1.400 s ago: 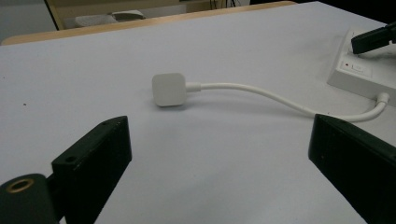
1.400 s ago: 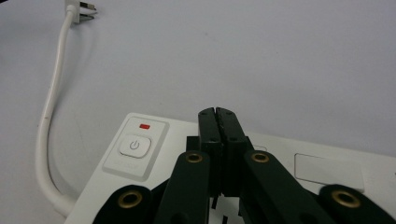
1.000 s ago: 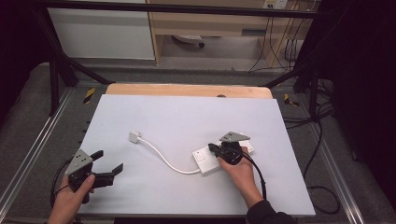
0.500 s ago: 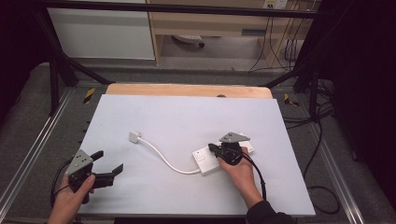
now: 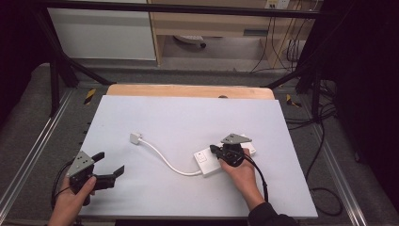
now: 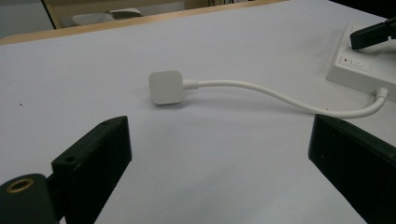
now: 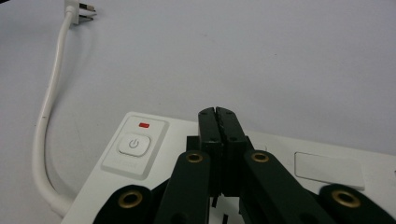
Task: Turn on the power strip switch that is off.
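A white power strip (image 5: 205,161) lies on the white table, right of centre. Its short white cable (image 5: 162,158) curves left to a white plug (image 5: 135,138). My right gripper (image 5: 213,149) is shut, its closed jaws resting over the strip's top (image 7: 140,161) beside the power button (image 7: 133,143) and a red indicator (image 7: 144,124). My left gripper (image 5: 111,161) is held open near the front left of the table, with nothing between its jaws. In the left gripper view the open gripper (image 6: 219,126) faces the plug (image 6: 166,87), with the strip (image 6: 357,67) at the far right.
The white table top (image 5: 188,113) ends in a wooden strip (image 5: 188,91) at the back. Metal rails run along both sides on the floor (image 5: 42,141). Black cables (image 5: 324,136) trail on the right.
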`<state>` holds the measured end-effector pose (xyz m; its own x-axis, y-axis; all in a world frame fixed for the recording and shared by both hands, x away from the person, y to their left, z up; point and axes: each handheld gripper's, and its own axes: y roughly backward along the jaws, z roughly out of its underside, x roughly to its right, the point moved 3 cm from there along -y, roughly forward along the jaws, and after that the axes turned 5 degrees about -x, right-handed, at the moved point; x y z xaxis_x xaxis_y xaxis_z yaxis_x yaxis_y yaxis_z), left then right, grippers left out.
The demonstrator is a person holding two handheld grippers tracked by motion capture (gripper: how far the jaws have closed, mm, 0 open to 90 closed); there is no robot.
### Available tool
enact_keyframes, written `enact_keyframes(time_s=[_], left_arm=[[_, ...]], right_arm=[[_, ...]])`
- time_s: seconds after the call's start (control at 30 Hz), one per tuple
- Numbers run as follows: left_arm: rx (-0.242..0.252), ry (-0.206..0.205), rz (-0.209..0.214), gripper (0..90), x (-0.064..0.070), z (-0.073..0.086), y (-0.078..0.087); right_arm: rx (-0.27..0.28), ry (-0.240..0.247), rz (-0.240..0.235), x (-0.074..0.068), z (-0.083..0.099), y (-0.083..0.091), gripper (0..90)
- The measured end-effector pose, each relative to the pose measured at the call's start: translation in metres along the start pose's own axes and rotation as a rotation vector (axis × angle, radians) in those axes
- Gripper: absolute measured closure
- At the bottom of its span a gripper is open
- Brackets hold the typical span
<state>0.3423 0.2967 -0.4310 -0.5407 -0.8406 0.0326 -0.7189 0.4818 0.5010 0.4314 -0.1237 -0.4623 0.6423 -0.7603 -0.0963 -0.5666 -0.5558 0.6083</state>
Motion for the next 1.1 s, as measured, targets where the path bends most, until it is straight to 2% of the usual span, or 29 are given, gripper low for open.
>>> enact_keyframes(time_s=[0.1,0.27,0.53,1.1], left_arm=[[0.000,0.000,0.001,6.1,0.0001,0.0000,0.0000],[0.000,-0.001,0.001,6.1,0.0001,0.0000,0.0000],[-0.001,-0.003,0.001,6.1,-0.0001,0.0000,0.0003],[-0.001,0.000,0.002,6.1,0.0001,0.0003,-0.0003]], right_arm=[[-0.008,0.003,0.000,-0.0006,0.0003,-0.0007,90.0],[-0.013,0.034,0.012,-0.0031,0.0001,-0.0020,90.0],[-0.016,0.029,0.003,-0.0028,-0.0001,-0.0012,90.0],[0.025,0.010,-0.010,-0.0005,-0.0045,0.0027,90.0]])
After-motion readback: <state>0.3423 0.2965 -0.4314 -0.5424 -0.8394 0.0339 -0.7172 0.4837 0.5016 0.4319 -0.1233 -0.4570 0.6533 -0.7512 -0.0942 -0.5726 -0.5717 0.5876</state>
